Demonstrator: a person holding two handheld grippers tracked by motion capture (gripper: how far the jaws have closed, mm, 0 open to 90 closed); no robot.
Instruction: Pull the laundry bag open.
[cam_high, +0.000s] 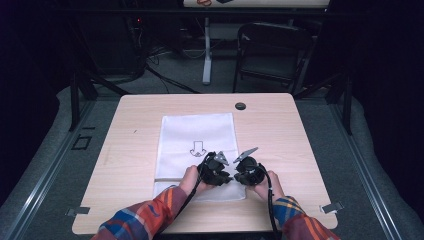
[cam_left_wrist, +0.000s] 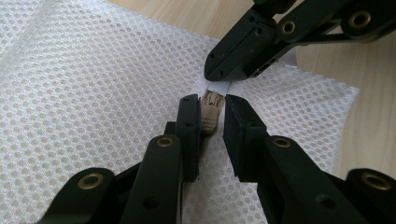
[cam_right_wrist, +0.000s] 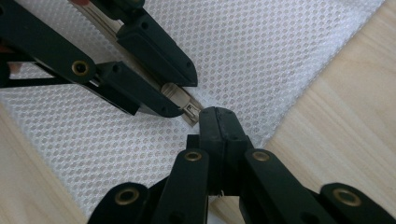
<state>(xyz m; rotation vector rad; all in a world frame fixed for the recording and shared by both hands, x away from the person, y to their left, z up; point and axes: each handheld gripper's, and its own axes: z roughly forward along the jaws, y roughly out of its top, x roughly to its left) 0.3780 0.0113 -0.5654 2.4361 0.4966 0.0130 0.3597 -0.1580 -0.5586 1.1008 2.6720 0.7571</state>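
**Two hand-held grippers meeting at the zipper of a mesh bag**

A white mesh bag (cam_high: 197, 150) lies flat on the desk (cam_high: 280, 130), long axis running away from the person, near edge just before the hands; both grippers converge on its near right part. The left hand-held gripper (cam_left_wrist: 213, 114) has its jaws partly apart, straddling the beige zipper slider (cam_left_wrist: 211, 112) without clearly pinching it; the right hand-held gripper (cam_right_wrist: 218, 122) has its jaws pressed together, apparently clamping the white tape or fabric at the zipper's end, though what it holds is hidden between the jaws. The zipper line (cam_right_wrist: 180, 102) runs from the right gripper's tips straight toward the left gripper; slider and anchor sit just beside each other. Judged from this layout, the coming move is a pull of the slider along that line, away from the right gripper, by the left hand.
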